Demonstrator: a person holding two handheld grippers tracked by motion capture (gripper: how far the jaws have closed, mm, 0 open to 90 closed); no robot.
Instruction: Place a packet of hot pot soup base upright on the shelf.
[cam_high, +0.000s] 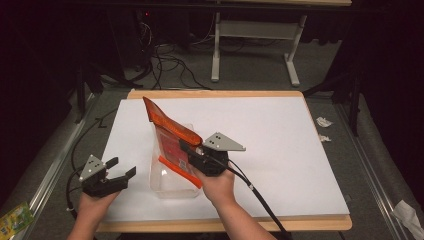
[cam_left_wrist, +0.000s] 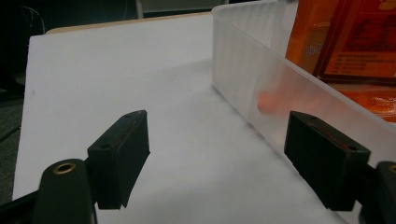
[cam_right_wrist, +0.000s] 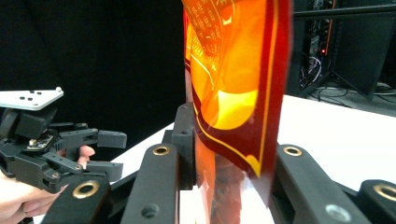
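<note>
Meanwhile right gripper (cam_high: 192, 149) clamps orange packet (cam_high: 167, 122) above clear bin (cam_high: 170, 185); left gripper (cam_high: 121, 170) gapes beside it.

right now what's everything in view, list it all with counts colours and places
snack packet: 1, orange, held up over the bin in the right claw
clear bin: 1, frosted plastic, table's near left, orange packets inside
table: 1, white top with wooden edge
green packet: 1, floor at near left
paper scraps: a few, white, floor at right
cables: several, black, floor behind the table
left claw: 1, black, open, left of the bin
right claw: 1, black, shut on the snack packet
</note>
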